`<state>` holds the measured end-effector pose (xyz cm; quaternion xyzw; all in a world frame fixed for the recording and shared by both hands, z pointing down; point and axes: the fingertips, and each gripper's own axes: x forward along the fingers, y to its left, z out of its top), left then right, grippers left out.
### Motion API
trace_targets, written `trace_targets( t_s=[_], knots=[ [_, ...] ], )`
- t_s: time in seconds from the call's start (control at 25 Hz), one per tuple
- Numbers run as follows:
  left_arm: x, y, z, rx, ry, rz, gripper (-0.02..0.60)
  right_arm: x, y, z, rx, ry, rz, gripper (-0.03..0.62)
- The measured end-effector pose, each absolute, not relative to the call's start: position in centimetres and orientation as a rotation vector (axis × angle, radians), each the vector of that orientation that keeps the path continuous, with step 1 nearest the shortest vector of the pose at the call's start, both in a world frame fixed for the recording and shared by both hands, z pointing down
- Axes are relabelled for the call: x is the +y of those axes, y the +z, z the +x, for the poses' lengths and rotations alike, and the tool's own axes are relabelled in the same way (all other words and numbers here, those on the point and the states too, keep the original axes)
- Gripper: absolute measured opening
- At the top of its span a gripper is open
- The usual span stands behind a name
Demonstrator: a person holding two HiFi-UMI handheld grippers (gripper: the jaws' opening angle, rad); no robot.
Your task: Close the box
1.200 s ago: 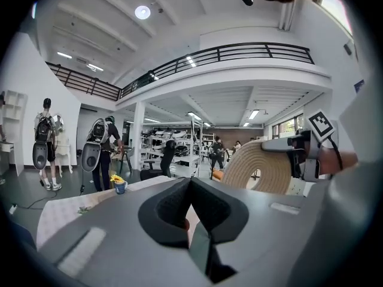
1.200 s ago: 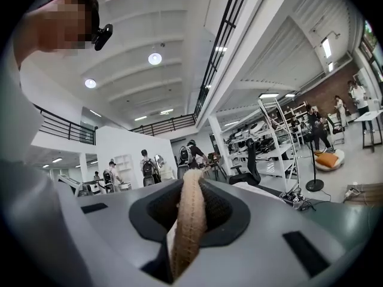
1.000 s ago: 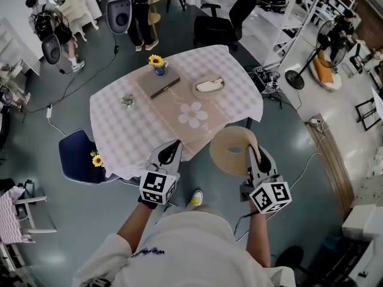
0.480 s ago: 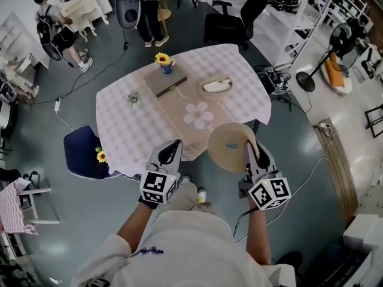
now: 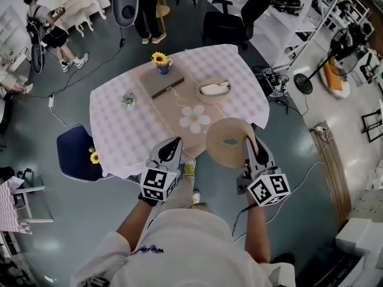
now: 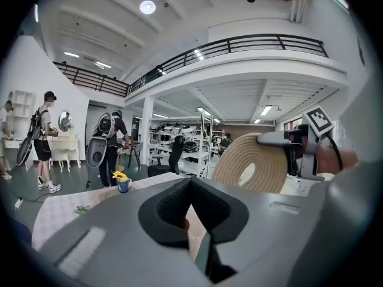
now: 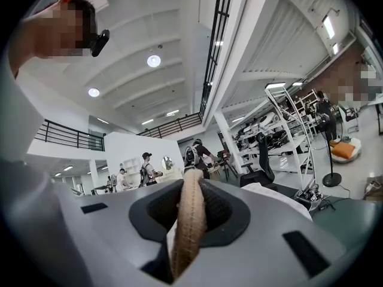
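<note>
The purple print on your shirt (image 5: 146, 251) is too small to read. The marker cubes (image 5: 158, 185) carry only black-and-white squares, no lettering.

Your left gripper (image 5: 174, 143) has its jaws together with nothing between them. Your right gripper (image 5: 248, 142) is clamped on the rim of the round woven lid (image 5: 218, 151). The lid stands on edge with its face turned toward the left gripper.

Just past both tips runs the near edge of the checked table (image 5: 119, 124). The woven box (image 5: 213, 95) sits on the table's far right part, ahead of the lid and well apart from it.

Bare floor (image 5: 287, 154) lies round the table. A blue chair (image 5: 75, 154) stands beside the table's near left corner.
</note>
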<state>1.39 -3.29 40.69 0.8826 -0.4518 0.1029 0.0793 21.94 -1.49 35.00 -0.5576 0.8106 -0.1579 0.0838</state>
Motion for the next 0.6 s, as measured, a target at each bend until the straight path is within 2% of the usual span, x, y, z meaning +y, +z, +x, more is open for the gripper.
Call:
trace_targets(
  t_s=[0.6],
  knots=[
    [-13.8, 42.2, 1.5, -1.384, 0.282, 2.582, 0.002, -12.1, 36.0, 21.0, 2.480, -0.555, -1.624, 0.069]
  ],
)
